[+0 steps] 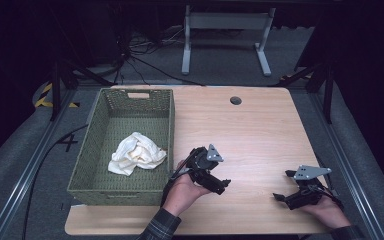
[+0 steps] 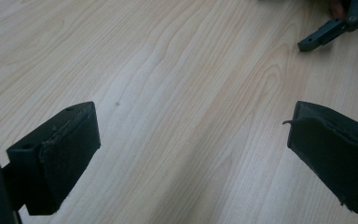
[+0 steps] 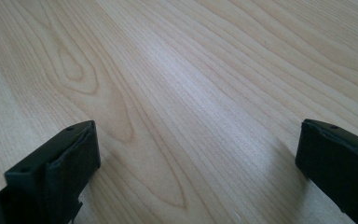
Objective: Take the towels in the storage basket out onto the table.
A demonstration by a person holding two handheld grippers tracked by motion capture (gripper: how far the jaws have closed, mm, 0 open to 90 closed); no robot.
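A green woven basket (image 1: 96,131) stands on the left part of the wooden table (image 1: 260,130), and a crumpled cream cloth (image 1: 136,153) lies inside it. My left gripper (image 1: 220,172) rests just right of the basket's near corner, held in a hand. In the left gripper view the left gripper (image 2: 191,126) is open, with bare wood between its jaws. My right gripper (image 1: 283,185) sits near the table's front right and points left. In the right gripper view the right gripper (image 3: 198,135) is also open over bare wood. One jaw tip of the right gripper (image 2: 324,33) is visible farther off in the left gripper view.
A round cable hole (image 1: 235,100) sits near the table's far edge. Beyond the table are a white desk frame (image 1: 225,35) and floor cables (image 1: 145,62). Metal rails (image 1: 25,170) run along both sides.
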